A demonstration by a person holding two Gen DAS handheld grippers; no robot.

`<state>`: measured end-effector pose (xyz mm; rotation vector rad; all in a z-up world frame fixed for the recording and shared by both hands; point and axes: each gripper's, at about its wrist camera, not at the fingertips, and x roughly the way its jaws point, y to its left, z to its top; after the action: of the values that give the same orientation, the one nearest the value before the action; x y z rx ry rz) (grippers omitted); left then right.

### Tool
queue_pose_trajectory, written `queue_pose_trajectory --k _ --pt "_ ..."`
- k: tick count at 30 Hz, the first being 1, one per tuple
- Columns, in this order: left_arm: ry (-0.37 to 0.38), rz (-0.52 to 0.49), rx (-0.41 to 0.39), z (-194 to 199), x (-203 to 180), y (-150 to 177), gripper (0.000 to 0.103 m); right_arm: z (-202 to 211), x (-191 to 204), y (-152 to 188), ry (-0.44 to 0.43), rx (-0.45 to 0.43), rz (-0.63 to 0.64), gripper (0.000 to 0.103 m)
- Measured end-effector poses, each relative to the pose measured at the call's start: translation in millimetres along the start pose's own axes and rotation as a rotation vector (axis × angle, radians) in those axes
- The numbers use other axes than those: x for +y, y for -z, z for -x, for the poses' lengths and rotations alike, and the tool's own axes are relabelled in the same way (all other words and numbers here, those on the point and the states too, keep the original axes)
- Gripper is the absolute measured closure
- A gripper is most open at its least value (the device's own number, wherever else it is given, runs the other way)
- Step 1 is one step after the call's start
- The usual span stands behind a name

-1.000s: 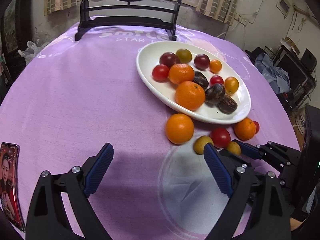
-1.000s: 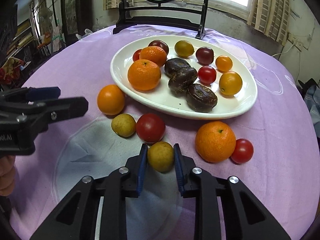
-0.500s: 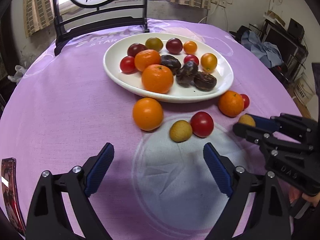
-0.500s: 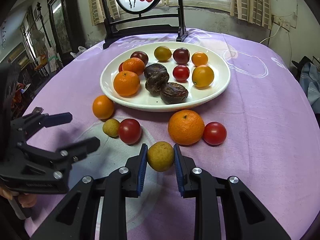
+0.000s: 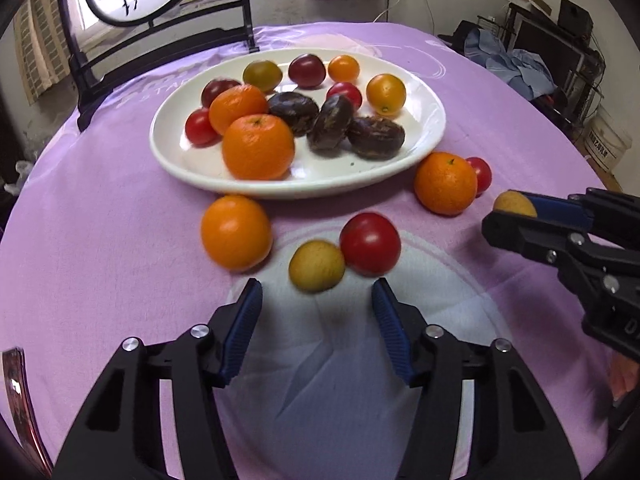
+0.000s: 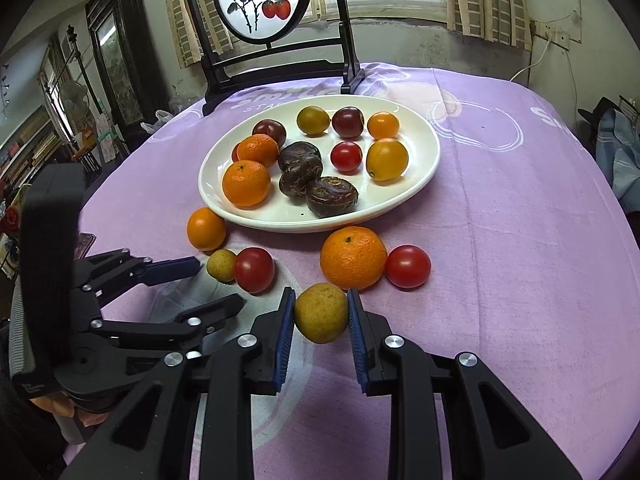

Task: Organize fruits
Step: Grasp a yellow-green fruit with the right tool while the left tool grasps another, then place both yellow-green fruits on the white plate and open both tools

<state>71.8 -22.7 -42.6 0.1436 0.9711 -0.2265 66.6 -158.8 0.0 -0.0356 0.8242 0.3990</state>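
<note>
A white oval plate (image 5: 420, 148) (image 6: 416, 184) holds oranges, tomatoes and dark wrinkled fruits on the purple tablecloth. In front of it lie an orange (image 5: 236, 232), a small yellow fruit (image 5: 317, 266) (image 6: 221, 265), a red tomato (image 5: 370, 243) (image 6: 254, 269), a second orange (image 5: 445, 183) (image 6: 353, 258) and another tomato (image 6: 408, 266). My left gripper (image 5: 317, 302) (image 6: 216, 284) hovers just short of the yellow fruit, its jaws closing with nothing between them. My right gripper (image 6: 320, 312) (image 5: 506, 212) is shut on another yellow fruit (image 6: 321, 313) (image 5: 514, 203), held above the cloth.
A black stand with a round painted screen (image 6: 262, 0) rises at the table's far edge. A phone-like card (image 5: 16, 392) lies at the near left. A person's hand (image 6: 60, 408) holds the left gripper. Clutter and shelves surround the table.
The left gripper's jaws have narrowed and it has come up close behind the loose yellow fruit. The right gripper has lifted its yellow fruit slightly off the cloth.
</note>
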Motion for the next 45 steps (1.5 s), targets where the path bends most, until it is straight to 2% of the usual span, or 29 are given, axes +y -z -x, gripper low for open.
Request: queue_pose_trajectory --k 2,4,7,12,17,21,29,35,41,43,44,45 --pt "0.021 -0.006 -0.003 -2 -2 -5 0.056 1 -1 0 -0.002 -0.003 -0.002 0.076" --pt "0.026 -0.014 -0.011 -3 -4 -7 0.060 1 -3 -1 -0.003 -0.006 -0.006 0.076" --pt "0.036 -0.020 -0.030 -3 -5 -8 0.079 1 -4 -1 -0.003 -0.004 -0.009 0.076" --pt "0.058 0.019 -0.026 4 1 -6 0.079 5 -2 0 -0.006 -0.023 0.001 0.076" --pt "0.046 0.028 -0.036 10 2 -4 0.079 3 -3 0 -0.018 -0.019 -0.009 0.076" --pt "0.039 0.007 -0.085 29 1 -9 0.080 13 -4 -2 -0.039 -0.062 -0.017 0.076" --pt "0.004 0.019 -0.146 48 15 -60 0.080 20 -4 -41 -0.026 -0.129 0.012 0.076" --pt "-0.034 0.068 -0.122 25 32 -97 0.080 -14 -2 -79 0.016 -0.097 0.054 0.076" --pt "-0.050 0.091 -0.096 -1 38 -121 0.080 -51 -16 -97 0.027 -0.066 0.003 0.076" --pt "-0.039 0.094 -0.087 -8 39 -127 0.079 -58 -23 -98 0.000 -0.061 -0.033 0.062" --pt "-0.032 0.098 -0.083 -11 38 -129 0.078 -59 -25 -98 0.001 -0.067 -0.042 0.058" --pt "-0.035 0.105 -0.086 -12 39 -130 0.072 -59 -27 -96 0.005 -0.074 -0.050 0.055"
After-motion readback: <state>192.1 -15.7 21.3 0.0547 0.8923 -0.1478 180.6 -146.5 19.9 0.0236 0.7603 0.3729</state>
